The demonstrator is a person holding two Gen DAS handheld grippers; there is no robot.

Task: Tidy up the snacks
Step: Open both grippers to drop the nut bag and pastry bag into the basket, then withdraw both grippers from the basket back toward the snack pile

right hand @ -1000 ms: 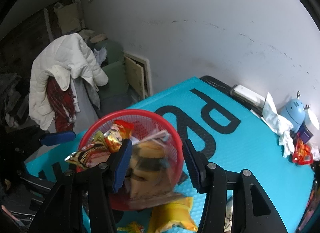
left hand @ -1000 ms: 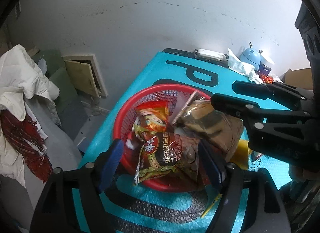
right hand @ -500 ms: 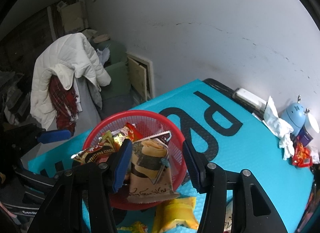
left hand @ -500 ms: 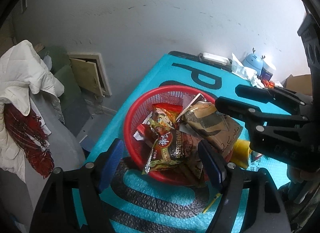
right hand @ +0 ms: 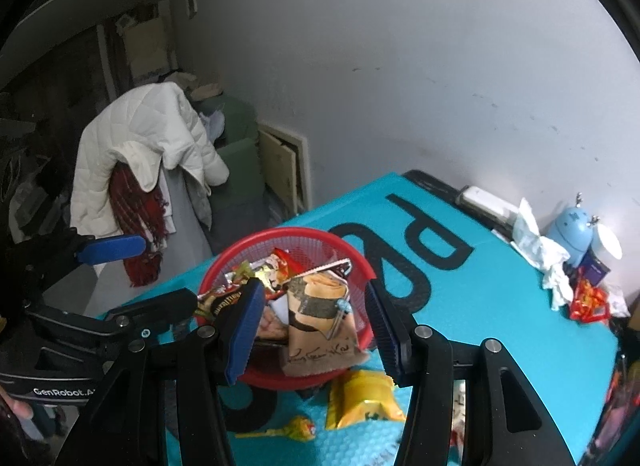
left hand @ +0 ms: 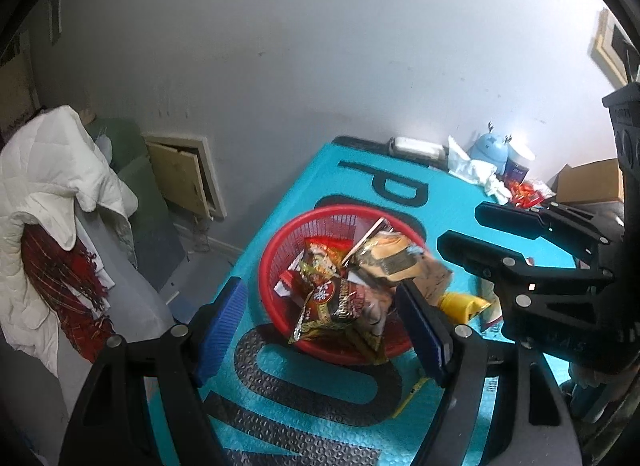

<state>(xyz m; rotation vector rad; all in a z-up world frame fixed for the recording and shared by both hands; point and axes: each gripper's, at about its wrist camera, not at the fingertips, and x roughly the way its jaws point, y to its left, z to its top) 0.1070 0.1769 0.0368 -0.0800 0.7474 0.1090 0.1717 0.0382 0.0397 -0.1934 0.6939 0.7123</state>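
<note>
Above the basket (right hand: 288,234), both grippers, left (left hand: 324,330) and right (right hand: 312,326), have lifted away wide open and empty; the brown bag (right hand: 320,318) now rests inside, leaving the yellow pack (right hand: 362,398) outside.

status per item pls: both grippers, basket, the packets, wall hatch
left gripper: open, empty.
right gripper: open, empty.
red basket: upright, heaped with packets.
brown packet: in basket, overhanging its rim.
yellow packet: outside basket, on mat.
wall hatch: ajar.

Teal mat-covered table (right hand: 480,306) bore red basket (right hand: 362,262) centre frame, yellow snack packet (right hand: 362,400) below it, crumpled tissue (right hand: 540,250) right.
</note>
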